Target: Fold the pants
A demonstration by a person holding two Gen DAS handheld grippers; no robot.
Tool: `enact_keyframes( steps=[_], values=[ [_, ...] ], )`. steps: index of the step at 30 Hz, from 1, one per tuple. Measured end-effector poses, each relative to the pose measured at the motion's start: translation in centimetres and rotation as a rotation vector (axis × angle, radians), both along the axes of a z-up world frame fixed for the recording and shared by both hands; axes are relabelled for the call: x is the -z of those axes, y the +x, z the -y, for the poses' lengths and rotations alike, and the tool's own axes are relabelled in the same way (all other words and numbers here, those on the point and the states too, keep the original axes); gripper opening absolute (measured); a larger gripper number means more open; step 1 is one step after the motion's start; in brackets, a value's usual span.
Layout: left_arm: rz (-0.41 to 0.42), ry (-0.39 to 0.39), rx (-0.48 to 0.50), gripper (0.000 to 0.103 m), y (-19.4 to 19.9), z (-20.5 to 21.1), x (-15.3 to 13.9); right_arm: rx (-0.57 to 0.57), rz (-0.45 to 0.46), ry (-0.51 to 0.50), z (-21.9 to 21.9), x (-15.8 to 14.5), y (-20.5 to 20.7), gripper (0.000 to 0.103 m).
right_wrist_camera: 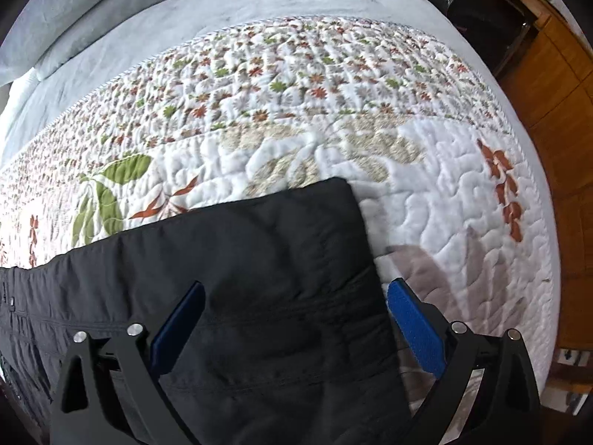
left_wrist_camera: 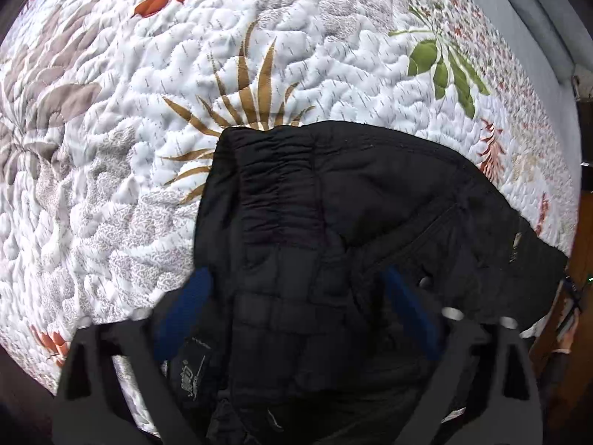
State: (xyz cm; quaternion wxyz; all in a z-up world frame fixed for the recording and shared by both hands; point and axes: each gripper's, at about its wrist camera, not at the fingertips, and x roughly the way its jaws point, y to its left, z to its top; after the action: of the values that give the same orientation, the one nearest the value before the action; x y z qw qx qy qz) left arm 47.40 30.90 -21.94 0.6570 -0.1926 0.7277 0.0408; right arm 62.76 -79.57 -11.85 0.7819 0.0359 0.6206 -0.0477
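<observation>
Black pants (left_wrist_camera: 352, 193) lie folded on a quilted bedspread (left_wrist_camera: 148, 111). In the left wrist view the gathered elastic waistband (left_wrist_camera: 274, 174) points away from me, and a small label shows near the lower left. My left gripper (left_wrist_camera: 296, 274) points steeply down over the waist end, its blue pads (left_wrist_camera: 185, 311) wide apart with bunched fabric between them. In the right wrist view the pants (right_wrist_camera: 259, 244) end in a square leg edge. My right gripper (right_wrist_camera: 296, 285) straddles that edge, open: the left pad is over the fabric and the right pad (right_wrist_camera: 415, 330) is over the quilt.
The bedspread (right_wrist_camera: 315, 92) has leaf and flower prints. Beyond it lie a grey sheet (right_wrist_camera: 222, 3) and a pillow (right_wrist_camera: 66, 22). A wooden floor (right_wrist_camera: 563, 118) and dark furniture (right_wrist_camera: 489, 11) run along the bed's right edge.
</observation>
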Motion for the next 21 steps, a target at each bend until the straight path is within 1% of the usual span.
enact_keyframes(
  steps=[3, 6, 10, 13, 15, 16, 18, 20, 21],
  values=[
    [0.02, 0.021, 0.042, 0.074, 0.3, 1.3, -0.6, -0.02, -0.004, -0.037, 0.4, -0.3, 1.1, 0.1],
    [0.022, 0.041, 0.064, 0.07, 0.6, 2.2, -0.8, -0.017, -0.011, -0.071, 0.5, -0.4, 1.8, 0.1],
    [0.029, 0.059, 0.078, 0.067, 0.8, 3.3, -1.0, 0.011, -0.037, -0.058, 1.1, 0.8, 2.4, 0.1],
    [0.034, 0.062, 0.083, 0.065, 0.9, 4.0, -1.0, 0.05, -0.062, 0.003, 1.7, 2.1, 3.0, 0.1],
    [0.034, 0.06, 0.082, 0.059, 1.0, 4.5, -1.0, 0.057, -0.057, 0.025, 2.2, 2.5, 3.2, 0.1],
    [0.035, 0.06, 0.084, 0.059, 0.9, 4.4, -0.9, 0.049, -0.05, 0.024, 2.2, 2.4, 3.2, 0.1],
    [0.036, 0.06, 0.09, 0.053, 0.8, 4.6, -1.0, 0.017, -0.03, 0.022, 2.1, 2.4, 3.2, 0.092],
    [0.036, 0.07, 0.097, 0.051, 0.4, 4.3, -1.4, -0.019, -0.013, 0.015, 1.5, 1.9, 2.6, 0.068],
    [0.038, 0.08, 0.099, 0.05, 0.4, 4.5, -1.5, -0.025, -0.007, 0.008, 0.9, 2.0, 2.4, 0.059]
  ],
)
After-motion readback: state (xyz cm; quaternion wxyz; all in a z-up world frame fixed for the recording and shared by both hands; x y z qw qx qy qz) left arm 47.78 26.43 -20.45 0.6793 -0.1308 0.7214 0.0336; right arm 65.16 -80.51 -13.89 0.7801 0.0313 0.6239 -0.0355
